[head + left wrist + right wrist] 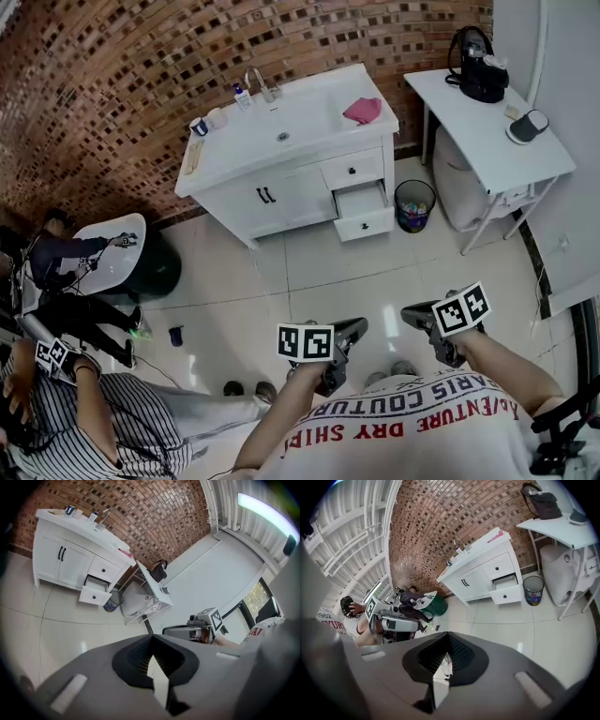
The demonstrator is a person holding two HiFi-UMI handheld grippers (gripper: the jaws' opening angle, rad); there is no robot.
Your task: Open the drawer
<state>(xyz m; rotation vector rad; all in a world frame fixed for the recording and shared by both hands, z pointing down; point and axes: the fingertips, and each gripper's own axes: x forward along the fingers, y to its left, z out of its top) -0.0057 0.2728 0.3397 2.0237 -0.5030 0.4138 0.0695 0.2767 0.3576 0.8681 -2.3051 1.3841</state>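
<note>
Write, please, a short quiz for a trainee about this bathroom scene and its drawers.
1. True or false: the lower drawer of the white cabinet is already pulled out.
2. What lies on the cabinet top, right of the basin? A) pink cloth B) book C) plate
3. Fill in: the left hand-held gripper and the right hand-held gripper both have their jaws ____.
Key: 1 true; 2 A; 3 shut.

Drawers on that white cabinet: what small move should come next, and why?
Probably carry the right gripper forward toward the closed top drawer: it and the left gripper hang shut and empty well short of the cabinet, and the lower drawer already stands pulled out.
</note>
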